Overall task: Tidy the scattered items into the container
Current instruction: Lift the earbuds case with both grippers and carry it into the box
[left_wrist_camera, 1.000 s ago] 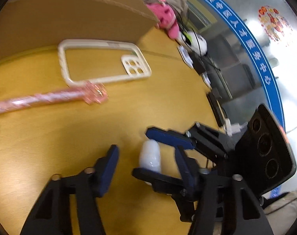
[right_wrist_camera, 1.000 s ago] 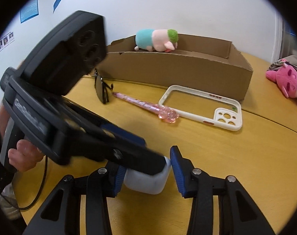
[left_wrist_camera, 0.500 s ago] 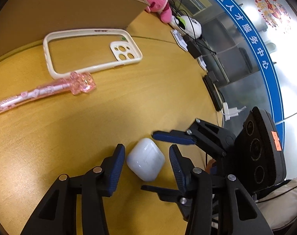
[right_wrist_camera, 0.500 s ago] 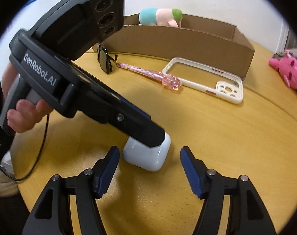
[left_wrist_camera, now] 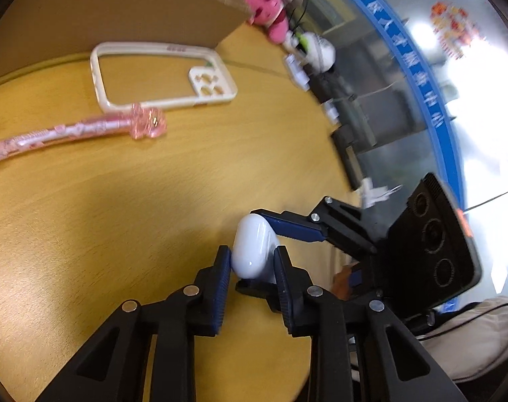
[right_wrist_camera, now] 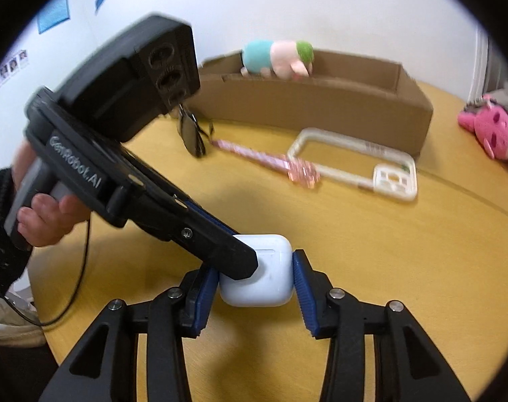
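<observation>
A white earbud case sits low over the round wooden table. My left gripper is shut on it, pads on both sides. My right gripper is also closed against it from the other direction, its blue pads touching the case's sides. The left gripper's finger crosses the case in the right wrist view. The cardboard box stands at the back with a plush toy in it.
A clear phone case, a pink glitter pen and black sunglasses lie on the table in front of the box. A pink plush lies at the right edge.
Both grippers closed on the earbud case; half a second ago the right one stood open around it. The left gripper tilted and the case turned on edge.
</observation>
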Motion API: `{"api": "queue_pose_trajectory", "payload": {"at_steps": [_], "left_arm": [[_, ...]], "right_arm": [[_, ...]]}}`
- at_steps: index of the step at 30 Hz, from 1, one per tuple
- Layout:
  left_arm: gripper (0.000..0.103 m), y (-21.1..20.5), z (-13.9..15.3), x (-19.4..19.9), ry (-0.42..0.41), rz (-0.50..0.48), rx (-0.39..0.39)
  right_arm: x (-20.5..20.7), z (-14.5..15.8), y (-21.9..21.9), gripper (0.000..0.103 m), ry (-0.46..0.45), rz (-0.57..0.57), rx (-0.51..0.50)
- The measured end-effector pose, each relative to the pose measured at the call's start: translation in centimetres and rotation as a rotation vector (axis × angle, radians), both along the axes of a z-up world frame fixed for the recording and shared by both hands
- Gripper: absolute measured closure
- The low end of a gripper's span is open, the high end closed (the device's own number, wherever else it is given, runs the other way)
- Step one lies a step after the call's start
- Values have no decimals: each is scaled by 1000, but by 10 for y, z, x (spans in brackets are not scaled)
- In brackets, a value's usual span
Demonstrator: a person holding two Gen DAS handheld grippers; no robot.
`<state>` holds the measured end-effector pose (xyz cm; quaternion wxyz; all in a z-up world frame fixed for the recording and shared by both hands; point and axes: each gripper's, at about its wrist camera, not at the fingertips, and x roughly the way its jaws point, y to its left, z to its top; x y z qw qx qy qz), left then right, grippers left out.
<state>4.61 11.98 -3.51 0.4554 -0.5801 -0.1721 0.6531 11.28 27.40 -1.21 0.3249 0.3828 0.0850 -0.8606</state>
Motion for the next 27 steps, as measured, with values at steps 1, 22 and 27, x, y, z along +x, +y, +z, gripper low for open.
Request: {"api": "queue_pose_trajectory", "payload": {"at_steps": [1, 22, 27], "left_arm": [[75, -4, 4, -2, 3, 0, 18], [78, -64, 190, -153, 346, 127, -100], [78, -69, 212, -233, 358, 155, -127]], "right_arm": [[0, 6, -2, 61, 16, 10, -6], [-151, 168, -87, 60, 264, 220, 32], [-232, 197, -103, 60, 249, 265, 80]]}}
